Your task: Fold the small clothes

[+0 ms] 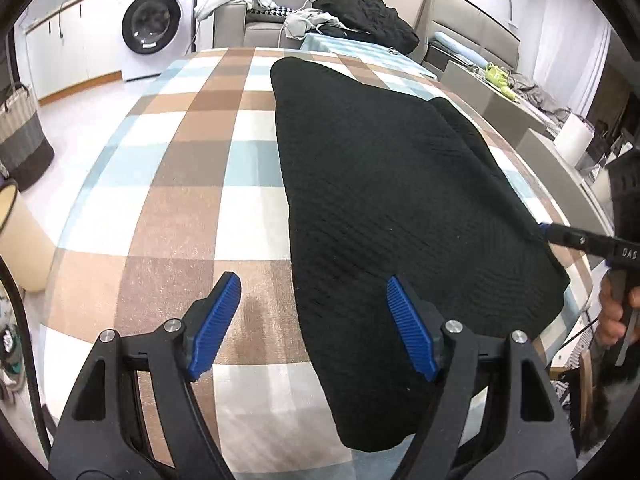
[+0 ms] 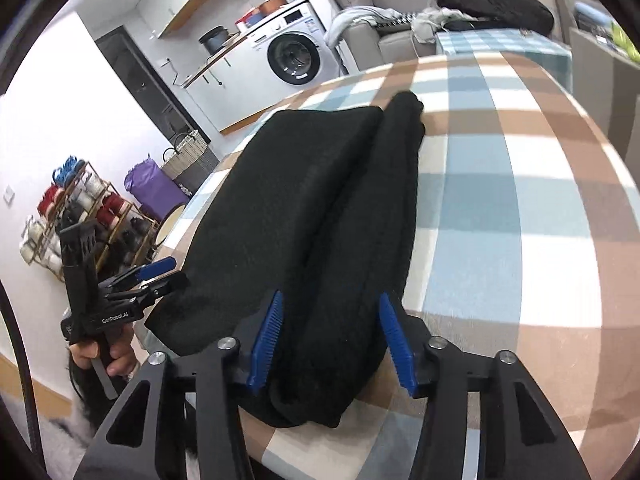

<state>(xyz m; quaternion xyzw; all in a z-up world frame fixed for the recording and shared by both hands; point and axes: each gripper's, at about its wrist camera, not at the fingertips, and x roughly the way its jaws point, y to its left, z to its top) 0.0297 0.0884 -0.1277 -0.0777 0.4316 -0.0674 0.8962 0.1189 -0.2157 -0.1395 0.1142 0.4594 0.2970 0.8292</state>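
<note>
The black knitted garment point(image 1: 392, 208) lies flat on the checked tablecloth point(image 1: 188, 184), already folded lengthwise into a long band, with a narrower folded strip point(image 2: 384, 200) running along one side of it. The left gripper point(image 1: 314, 320) hovers low over the near end of the garment, its 2 blue pads spread apart, one over bare cloth and the other over the black knit, gripping nothing. The right gripper point(image 2: 330, 340) is at the other near corner, its 2 pads also apart, straddling the folded strip without closing on it. Beyond the table stand a washing machine point(image 1: 154, 30) and a grey sofa point(image 1: 256, 28) carrying a dark pile of clothes point(image 1: 368, 16). A woven basket point(image 1: 18, 132) sits on the floor to the left.
</note>
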